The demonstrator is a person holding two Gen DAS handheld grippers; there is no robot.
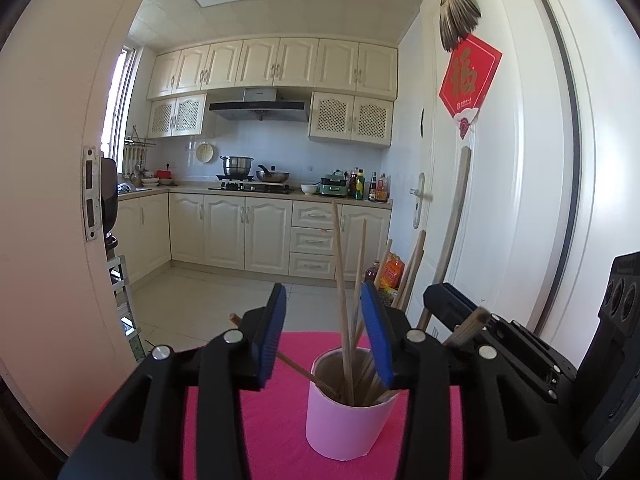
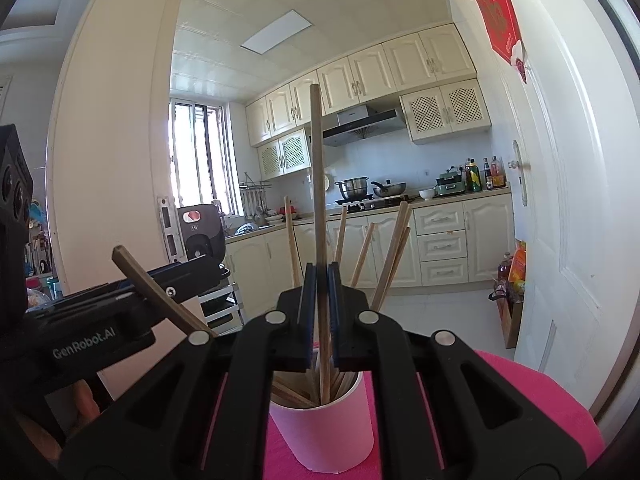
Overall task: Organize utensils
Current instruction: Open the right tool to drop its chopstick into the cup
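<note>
Chopsticks (image 1: 345,300) stand bunched in a pink cup (image 1: 344,424) on a pink cloth (image 1: 276,420) at the kitchen doorway. The right gripper (image 2: 320,280) is clenched on one chopstick (image 2: 318,184), held upright with its lower end inside the cup. The left gripper (image 1: 324,328) hovers over the cup with jaws apart, pressing on nothing, sticks rising between them. Cabinets (image 1: 276,66) line the far wall.
</note>
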